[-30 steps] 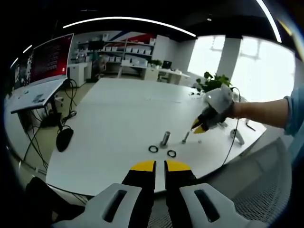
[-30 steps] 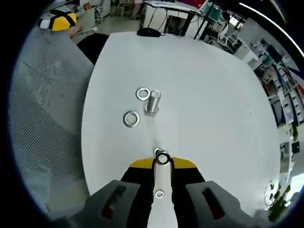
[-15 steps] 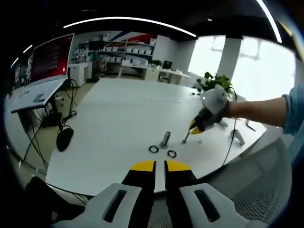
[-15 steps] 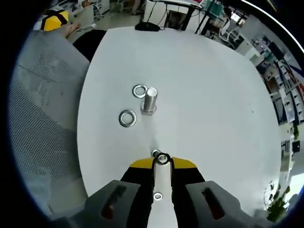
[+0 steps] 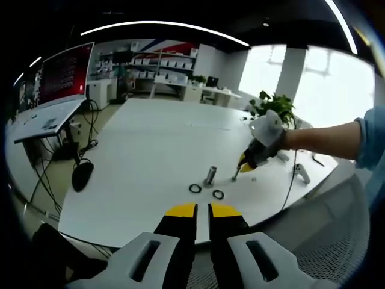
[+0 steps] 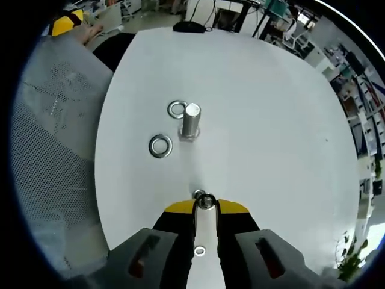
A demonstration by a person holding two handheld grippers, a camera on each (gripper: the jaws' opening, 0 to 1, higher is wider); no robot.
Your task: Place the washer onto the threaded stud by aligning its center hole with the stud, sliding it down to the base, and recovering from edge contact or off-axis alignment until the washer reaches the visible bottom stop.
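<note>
On the white table (image 5: 150, 156) an upright thick metal stud (image 5: 210, 176) (image 6: 190, 121) has two loose washers (image 5: 195, 188) (image 5: 218, 194) lying beside its base; the same washers (image 6: 177, 109) (image 6: 160, 146) rest flat in the right gripper view. A slimmer threaded stud (image 5: 234, 175) stands just to its right. My right gripper (image 5: 244, 165) (image 6: 204, 206), held by a hand, sits at that slim stud's top, shut on a small washer (image 6: 206, 200) at its tips. My left gripper (image 5: 203, 211) hovers off the near table edge, shut and holding nothing.
A tiny washer (image 6: 200, 250) lies on the table under the right jaws. A white device (image 5: 301, 173) with a cable sits near the table's right edge. A mesh chair (image 5: 343, 241) (image 6: 48, 150) stands close to the table. A side desk with a monitor (image 5: 60, 75) is at the left.
The right gripper has moved a little left and down onto the slim stud's top. The left gripper and the loose washers have stayed put.
</note>
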